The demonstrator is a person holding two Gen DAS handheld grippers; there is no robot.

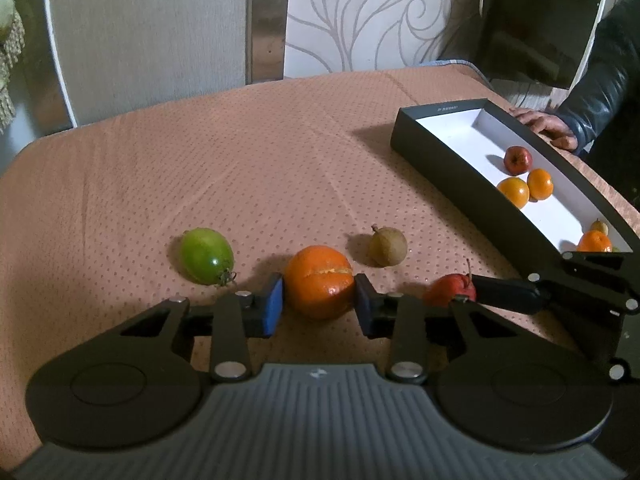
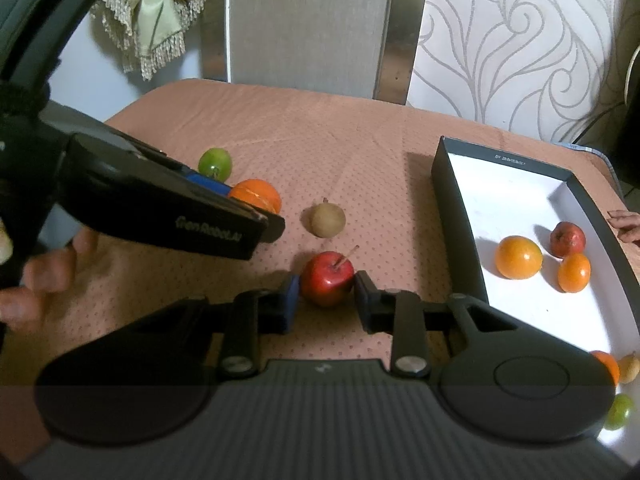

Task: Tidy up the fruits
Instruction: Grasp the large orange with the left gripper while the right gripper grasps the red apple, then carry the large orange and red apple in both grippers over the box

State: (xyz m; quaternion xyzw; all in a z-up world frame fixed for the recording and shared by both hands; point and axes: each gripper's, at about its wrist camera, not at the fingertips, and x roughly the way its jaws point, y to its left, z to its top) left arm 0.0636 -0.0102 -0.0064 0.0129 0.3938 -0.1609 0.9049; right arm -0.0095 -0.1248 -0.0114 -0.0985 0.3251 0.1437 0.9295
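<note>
My left gripper (image 1: 319, 304) has its blue pads against both sides of a split-peel orange (image 1: 319, 280) that rests on the tablecloth; it also shows in the right wrist view (image 2: 258, 194). My right gripper (image 2: 327, 300) has its pads against a red apple (image 2: 327, 282) with a stem, also on the cloth; the apple shows in the left wrist view (image 1: 450, 289). A green tomato (image 1: 206, 255) and a small brown fruit (image 1: 387, 247) lie loose on the table. A black box with a white inside (image 2: 516, 208) holds several fruits.
A person's hand (image 1: 544, 126) rests behind the box at the right. A chair back (image 2: 308, 24) stands beyond the table's far edge. The pink dotted cloth (image 1: 240, 152) covers the table.
</note>
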